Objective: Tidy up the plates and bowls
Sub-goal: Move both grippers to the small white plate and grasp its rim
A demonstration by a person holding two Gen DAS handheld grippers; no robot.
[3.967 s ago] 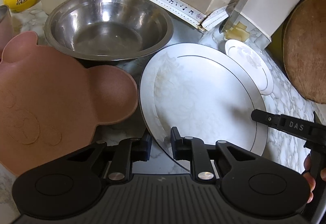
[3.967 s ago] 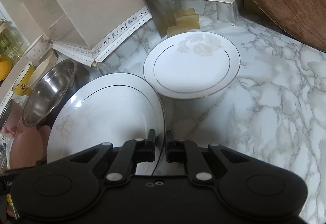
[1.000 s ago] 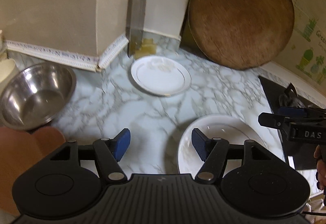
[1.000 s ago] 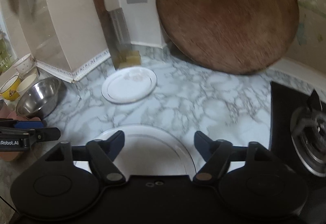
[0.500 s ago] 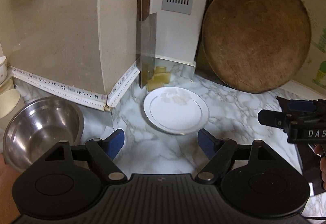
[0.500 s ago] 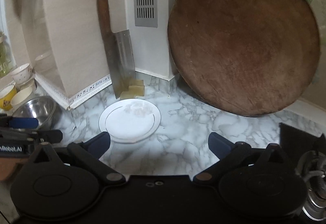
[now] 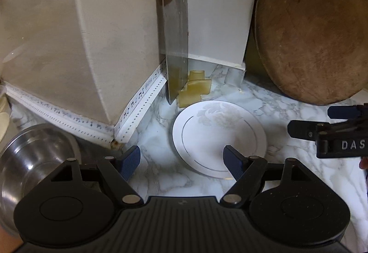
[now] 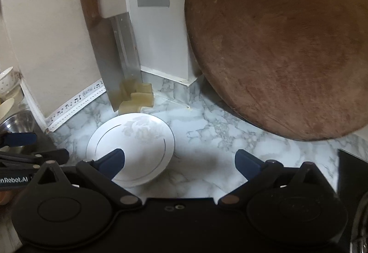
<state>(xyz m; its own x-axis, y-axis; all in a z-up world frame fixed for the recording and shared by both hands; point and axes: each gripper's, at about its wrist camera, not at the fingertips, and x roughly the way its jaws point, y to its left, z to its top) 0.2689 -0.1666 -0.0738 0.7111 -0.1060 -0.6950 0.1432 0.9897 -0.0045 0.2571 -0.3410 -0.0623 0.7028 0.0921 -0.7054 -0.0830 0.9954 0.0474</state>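
Both grippers have moved closer to the small white plate (image 7: 216,135) on the counter (image 7: 287,174). Left gripper (image 7: 181,161) and right gripper (image 8: 179,161) are wide open, holding nothing.

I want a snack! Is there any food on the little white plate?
Empty. The white plate lies flat on the marble counter, showing only its faint flower pattern and thin ring.

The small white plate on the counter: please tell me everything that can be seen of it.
The plate is round, white and glossy, probably ceramic, with a thin dark ring inside its rim and a faint grey floral print on the far side. It looks empty and clean. It lies flat on the marble counter, just in front of the yellowish blocks and the cleaver leaning in the corner. Both grippers, left and right, are open near it; neither holds it.
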